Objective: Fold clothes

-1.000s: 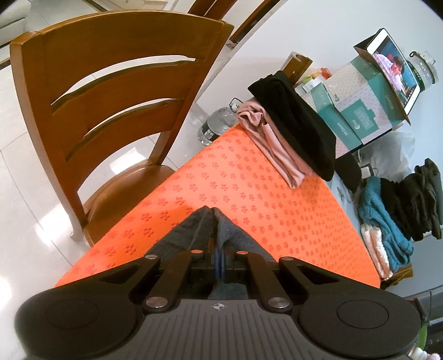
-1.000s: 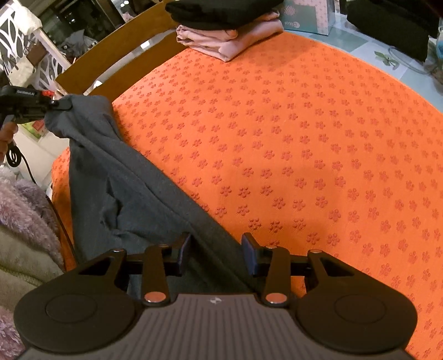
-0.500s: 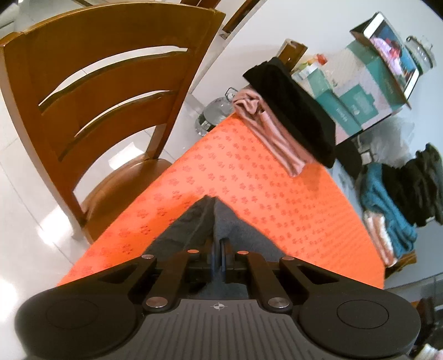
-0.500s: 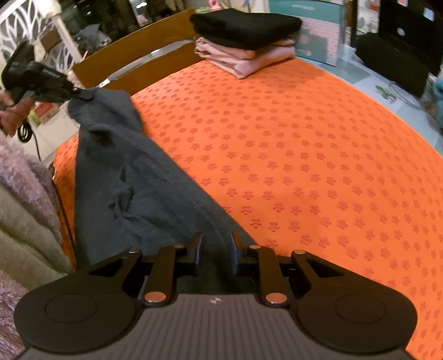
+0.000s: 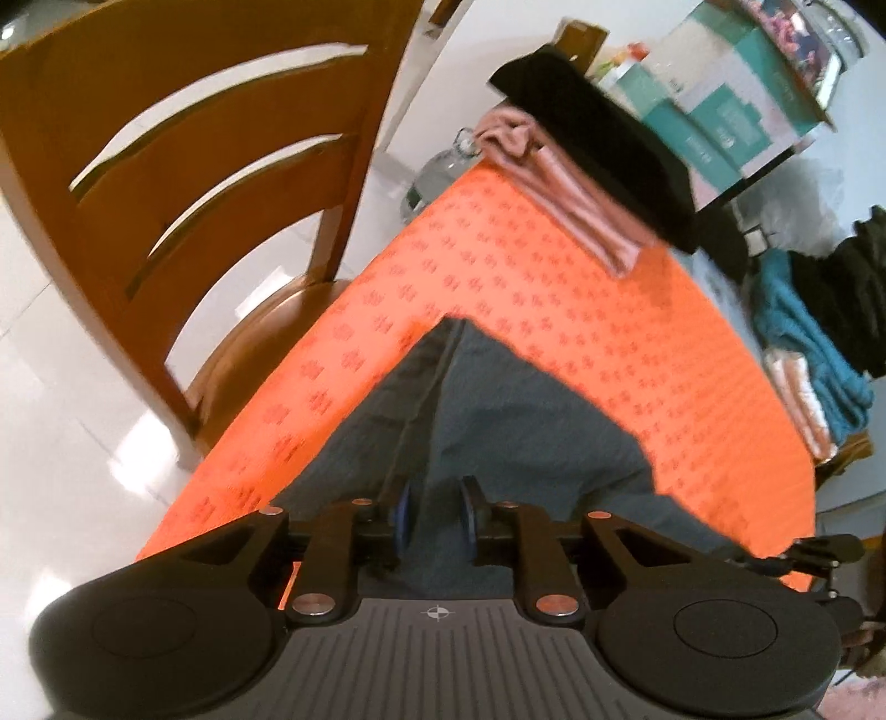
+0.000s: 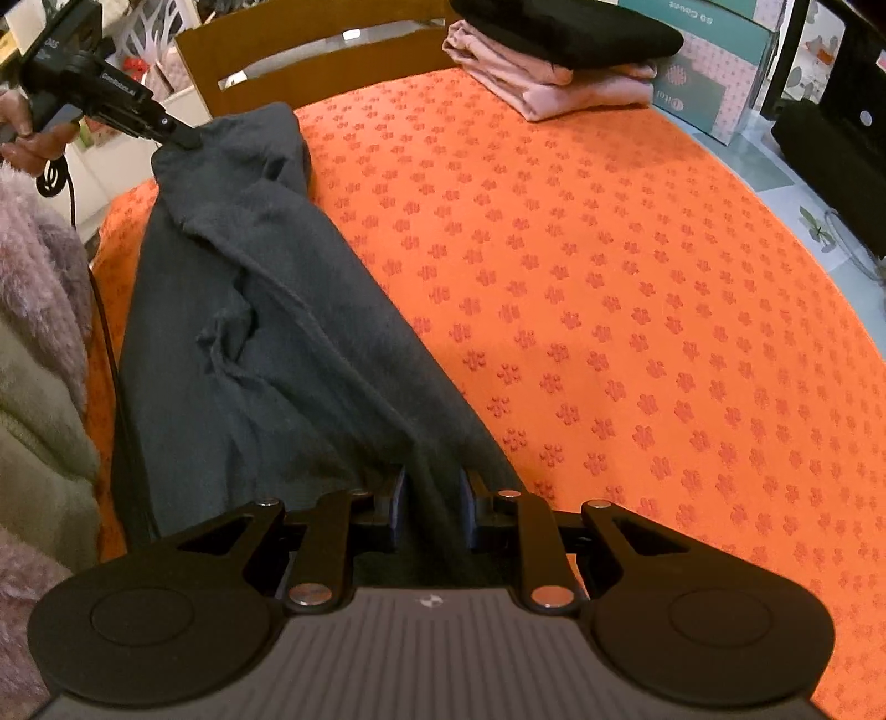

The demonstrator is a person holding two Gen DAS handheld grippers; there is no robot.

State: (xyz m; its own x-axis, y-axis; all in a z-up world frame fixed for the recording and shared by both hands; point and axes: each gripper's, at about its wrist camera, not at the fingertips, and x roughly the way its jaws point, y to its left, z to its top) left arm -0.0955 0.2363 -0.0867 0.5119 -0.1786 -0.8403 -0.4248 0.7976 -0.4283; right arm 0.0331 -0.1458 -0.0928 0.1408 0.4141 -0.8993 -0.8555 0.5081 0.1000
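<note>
- Right gripper [image 6: 432,507]: its jaws have just been closing, and the near end of the dark grey garment [image 6: 266,332] runs up between the two fingers, bunched into a ridge. The pads look pressed onto that ridge, so this gripper is clamped on the cloth.
- Left gripper [image 5: 434,520]: its jaws have just been opening. A gap shows between the blue pads, and the grey cloth lies under and between them, apparently free of both pads. In the right wrist view the same gripper's tip sits at the far corner of the garment, by the table's left edge, with a hand [image 6: 22,138] on its handle.
- The garment lies on the orange mat [image 6: 609,332] as a long, creased strip along the mat's left side, stretching from the right gripper away to the left one. A small pucker sits about midway along it.
- Seen from the left wrist, the cloth's far corner comes to a point on the mat just ahead of the fingers.
- Beyond, most of the flower-stamped mat is bare.
- At the mat's far edge rests a folded pink garment [image 6: 554,83] with a folded black garment [image 6: 565,27] stacked on top.
- A wooden chair [image 5: 183,183] stands against the table's edge, beside the left gripper.
</note>
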